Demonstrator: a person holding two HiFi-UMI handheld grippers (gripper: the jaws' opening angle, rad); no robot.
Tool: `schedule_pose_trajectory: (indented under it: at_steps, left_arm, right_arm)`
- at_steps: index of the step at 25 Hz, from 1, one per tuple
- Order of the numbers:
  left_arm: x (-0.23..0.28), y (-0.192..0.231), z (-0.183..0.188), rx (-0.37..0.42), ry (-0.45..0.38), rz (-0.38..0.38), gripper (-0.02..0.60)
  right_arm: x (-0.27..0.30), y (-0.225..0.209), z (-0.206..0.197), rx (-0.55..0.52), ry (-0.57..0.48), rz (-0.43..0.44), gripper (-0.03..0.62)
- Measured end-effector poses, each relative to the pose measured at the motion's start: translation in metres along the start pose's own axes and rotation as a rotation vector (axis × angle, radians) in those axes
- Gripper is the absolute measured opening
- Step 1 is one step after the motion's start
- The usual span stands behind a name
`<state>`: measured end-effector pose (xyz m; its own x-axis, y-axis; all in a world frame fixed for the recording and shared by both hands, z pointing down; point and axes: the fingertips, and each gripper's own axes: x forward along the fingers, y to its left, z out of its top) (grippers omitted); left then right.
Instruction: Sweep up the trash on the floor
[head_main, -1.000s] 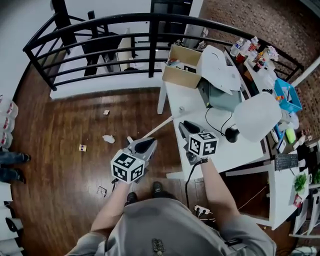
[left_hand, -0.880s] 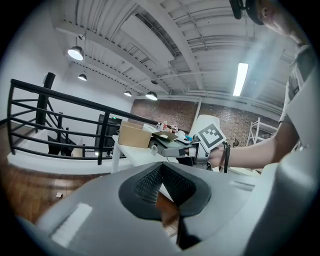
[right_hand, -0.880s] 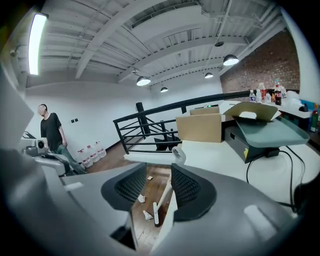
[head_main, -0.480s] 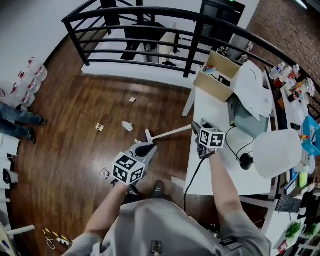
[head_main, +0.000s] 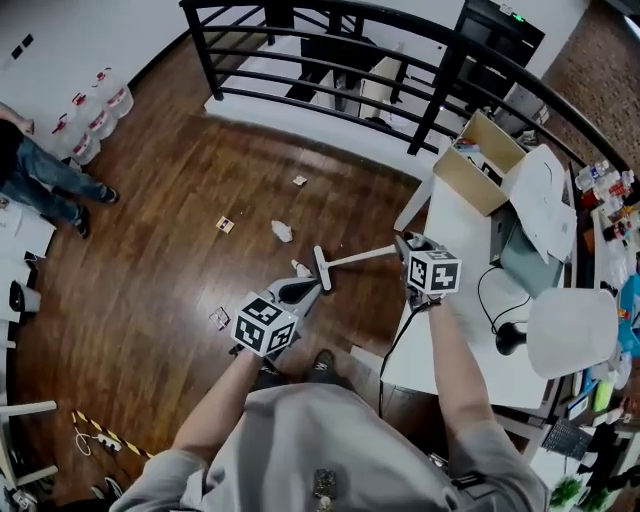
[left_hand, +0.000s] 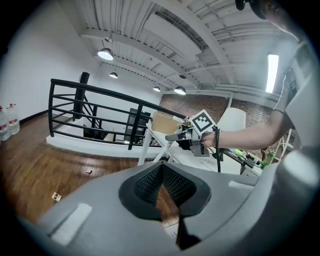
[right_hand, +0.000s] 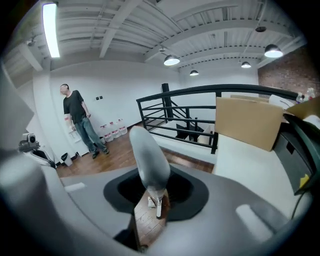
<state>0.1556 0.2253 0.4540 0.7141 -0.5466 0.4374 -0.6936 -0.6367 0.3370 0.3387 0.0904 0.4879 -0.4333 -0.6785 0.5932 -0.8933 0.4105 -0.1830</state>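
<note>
A white broom lies tilted, its head (head_main: 321, 269) on the wood floor and its handle (head_main: 365, 257) running right to my right gripper (head_main: 408, 245). In the right gripper view the grey handle (right_hand: 147, 157) rises between the jaws of that gripper (right_hand: 155, 192). The jaws have just been closing and grip it. My left gripper (head_main: 303, 290) hovers just left of the broom head, shut with nothing in it (left_hand: 162, 187). Trash lies scattered: a crumpled paper (head_main: 282, 231), a card (head_main: 225, 225), a scrap (head_main: 299, 181), another (head_main: 219, 318), and a white bit (head_main: 297, 268) beside the broom head.
A white table (head_main: 450, 330) with a cardboard box (head_main: 480, 165) stands right of the broom. A black railing (head_main: 330, 75) closes the far side. A person (head_main: 45, 180) stands at the left near water bottles (head_main: 95, 110). My shoes (head_main: 322, 365) are below the grippers.
Both grippers have sunk toward the floor. The broom handle has dropped from a steep lean to nearly level, and the right gripper now sits at the handle's end.
</note>
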Motion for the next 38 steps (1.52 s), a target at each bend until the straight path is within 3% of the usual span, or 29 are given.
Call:
schedule_pose_trajectory:
  at_steps: [11,19,23,27,29,33,36,38]
  left_arm:
    - [-0.061,0.028,-0.047,-0.084,-0.054,0.033,0.005]
    - [-0.081,0.027,-0.082,-0.133,-0.093,-0.015,0.008]
    - [-0.088,0.027,-0.101,-0.164,-0.088,-0.049,0.113]
    - [-0.106,0.044,-0.124,-0.180,-0.074,0.034,0.214]
    - [-0.117,0.057,-0.130,-0.188,-0.084,0.085,0.235]
    - [-0.146,0.085,-0.139,-0.203,-0.105,0.187,0.236]
    - [-0.174,0.114,-0.148,-0.256,-0.137,0.289,0.249]
    - [-0.198,0.140,-0.156,-0.301,-0.155,0.362,0.205]
  right_arm:
    - [-0.017,0.150,0.033,-0.252,-0.017,0.114,0.089]
    - [-0.052,0.262,0.029,-0.368,0.000,0.314,0.087]
    - [-0.061,0.313,0.026,-0.378,-0.001,0.423,0.087]
    - [-0.065,0.369,0.025,-0.375,-0.006,0.559,0.087]
    - [-0.067,0.397,0.026,-0.379,-0.015,0.630,0.087]
    - [-0.065,0.454,0.032,-0.384,-0.034,0.749,0.087]
    - [-0.061,0.494,0.035,-0.379,-0.037,0.816,0.087]
    - [-0.053,0.520,0.032,-0.384,-0.027,0.853,0.087]
